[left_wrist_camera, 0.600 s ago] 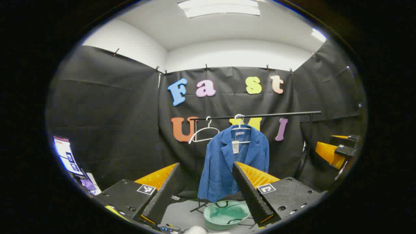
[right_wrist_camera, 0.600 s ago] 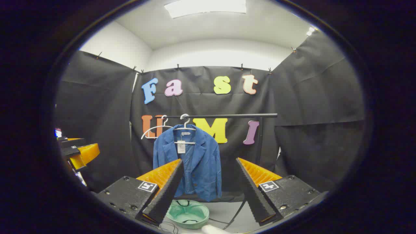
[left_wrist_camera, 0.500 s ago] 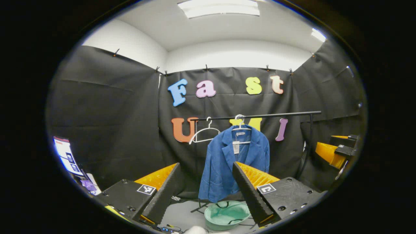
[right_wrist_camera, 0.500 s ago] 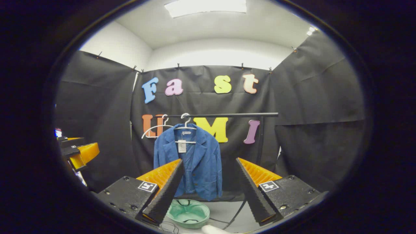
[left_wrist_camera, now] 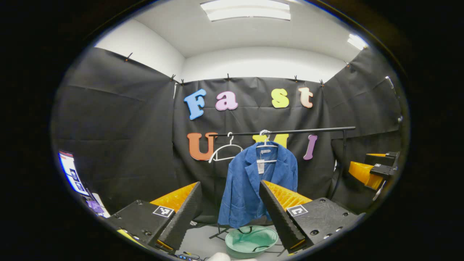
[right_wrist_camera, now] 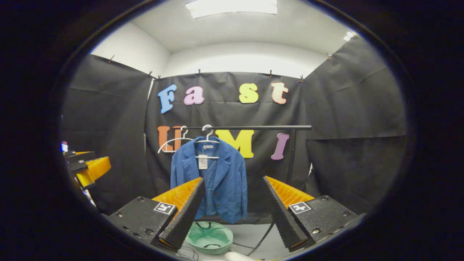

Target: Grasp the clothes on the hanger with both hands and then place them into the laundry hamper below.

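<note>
The jacket (right_wrist_camera: 210, 179) hangs from the rail (right_wrist_camera: 250, 127), beside a bare hanger (right_wrist_camera: 174, 142) to its left. The hamper (right_wrist_camera: 209, 237) sits on the floor below the rail.

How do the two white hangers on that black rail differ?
The right hanger carries a blue jacket with a tag, while the left hanger is bare. The left hanger hangs tilted; the right hanger sits level under the jacket's shoulders. Both are white and hook over the same black rail, side by side.
</note>
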The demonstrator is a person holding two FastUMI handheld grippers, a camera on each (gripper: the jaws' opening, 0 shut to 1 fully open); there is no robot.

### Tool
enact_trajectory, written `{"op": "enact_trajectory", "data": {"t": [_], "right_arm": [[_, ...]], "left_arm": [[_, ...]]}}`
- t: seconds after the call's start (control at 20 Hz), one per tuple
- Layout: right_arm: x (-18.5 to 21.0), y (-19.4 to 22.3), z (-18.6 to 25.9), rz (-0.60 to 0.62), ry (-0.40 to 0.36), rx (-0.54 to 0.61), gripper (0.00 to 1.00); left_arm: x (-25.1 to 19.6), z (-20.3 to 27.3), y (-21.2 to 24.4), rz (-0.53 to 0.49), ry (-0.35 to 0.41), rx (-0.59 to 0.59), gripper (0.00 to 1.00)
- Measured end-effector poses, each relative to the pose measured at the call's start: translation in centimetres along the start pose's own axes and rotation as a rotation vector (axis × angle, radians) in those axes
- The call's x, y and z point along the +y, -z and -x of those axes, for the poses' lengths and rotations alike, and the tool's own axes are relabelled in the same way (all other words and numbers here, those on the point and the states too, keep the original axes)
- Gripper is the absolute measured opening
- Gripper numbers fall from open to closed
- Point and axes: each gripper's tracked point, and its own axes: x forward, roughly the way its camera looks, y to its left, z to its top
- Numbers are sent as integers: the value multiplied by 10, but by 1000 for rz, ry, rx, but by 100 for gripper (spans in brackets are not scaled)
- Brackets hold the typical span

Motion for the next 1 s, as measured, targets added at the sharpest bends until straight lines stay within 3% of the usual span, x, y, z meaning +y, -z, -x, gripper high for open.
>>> {"op": "enact_trajectory", "data": {"t": [0.05,0.35,0.5,0.7,1.0], "right_arm": [[1,1,-3,0,-6,4,99],[-5,9,-26,-37,-22,22,99],[-10,16,-50,-41,-18,26,99],[-6,25,-92,-56,-79,33,99],[-13,50,-176,-84,-137,72,99]], "left_arm": [[-1,-2,-1,6,4,-3,100],[-6,-23,4,13,2,2,94],[-18,-42,2,14,32,-12,100],[-31,-76,-1,1,38,-59,100],[-59,-147,26,-6,51,-19,100]]}}
